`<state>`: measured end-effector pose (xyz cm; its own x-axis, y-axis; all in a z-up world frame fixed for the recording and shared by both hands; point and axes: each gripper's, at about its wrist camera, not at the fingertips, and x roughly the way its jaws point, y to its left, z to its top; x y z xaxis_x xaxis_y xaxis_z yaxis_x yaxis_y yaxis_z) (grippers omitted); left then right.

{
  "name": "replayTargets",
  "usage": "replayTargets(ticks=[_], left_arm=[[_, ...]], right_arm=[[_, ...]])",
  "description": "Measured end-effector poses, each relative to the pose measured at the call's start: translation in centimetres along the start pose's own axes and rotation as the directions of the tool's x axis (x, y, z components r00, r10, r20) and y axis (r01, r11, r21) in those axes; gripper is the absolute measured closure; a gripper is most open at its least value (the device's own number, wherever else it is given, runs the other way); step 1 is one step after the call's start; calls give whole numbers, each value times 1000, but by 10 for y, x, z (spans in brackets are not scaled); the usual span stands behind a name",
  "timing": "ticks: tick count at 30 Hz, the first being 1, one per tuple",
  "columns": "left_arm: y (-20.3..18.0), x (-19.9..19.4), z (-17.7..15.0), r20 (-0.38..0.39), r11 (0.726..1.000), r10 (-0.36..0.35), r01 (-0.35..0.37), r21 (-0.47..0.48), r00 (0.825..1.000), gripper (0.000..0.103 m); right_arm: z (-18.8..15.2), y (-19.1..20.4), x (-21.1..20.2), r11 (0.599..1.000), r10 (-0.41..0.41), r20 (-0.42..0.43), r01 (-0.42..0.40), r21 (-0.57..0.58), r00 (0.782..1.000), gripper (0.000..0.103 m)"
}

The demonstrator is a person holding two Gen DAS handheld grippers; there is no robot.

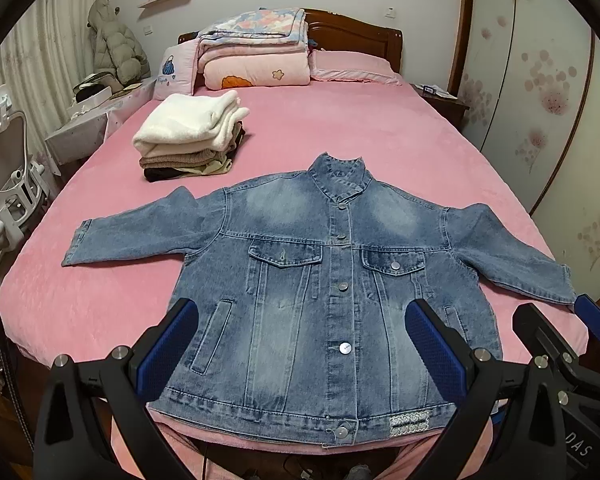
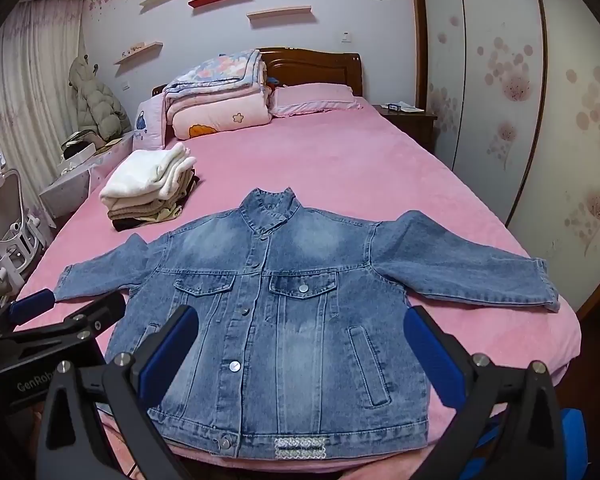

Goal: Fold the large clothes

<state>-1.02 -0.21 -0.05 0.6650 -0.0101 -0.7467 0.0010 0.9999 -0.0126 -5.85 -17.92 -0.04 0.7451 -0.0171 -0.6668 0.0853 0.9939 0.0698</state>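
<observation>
A blue denim jacket (image 1: 320, 280) lies flat and face up on the pink bed (image 1: 380, 140), buttoned, its hem along the bed's near edge and its collar pointing toward the headboard (image 1: 352, 32). Both sleeves spread outward toward the bed's side edges. My left gripper (image 1: 302, 344) hangs over the jacket's lower half with its jaws spread wide, holding nothing. My right gripper (image 2: 300, 344) hovers beside it over the same hem area, jaws equally wide and empty. Farther up, near the bed's left edge, sits a stack of folded clothes (image 1: 192, 136) topped by a white fleece piece. Folded quilts (image 1: 256, 52) and a pink pillow (image 1: 354, 66) rest against the headboard.
</observation>
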Motion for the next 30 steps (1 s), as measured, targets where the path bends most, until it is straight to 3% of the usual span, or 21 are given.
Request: replayTargets(ticks=[30], left_arm=[[6, 5, -6, -9, 1000, 4, -4, -1, 1000, 0]], right_arm=[[-4, 6, 11, 1000, -8, -17, 8, -8, 1000, 0]])
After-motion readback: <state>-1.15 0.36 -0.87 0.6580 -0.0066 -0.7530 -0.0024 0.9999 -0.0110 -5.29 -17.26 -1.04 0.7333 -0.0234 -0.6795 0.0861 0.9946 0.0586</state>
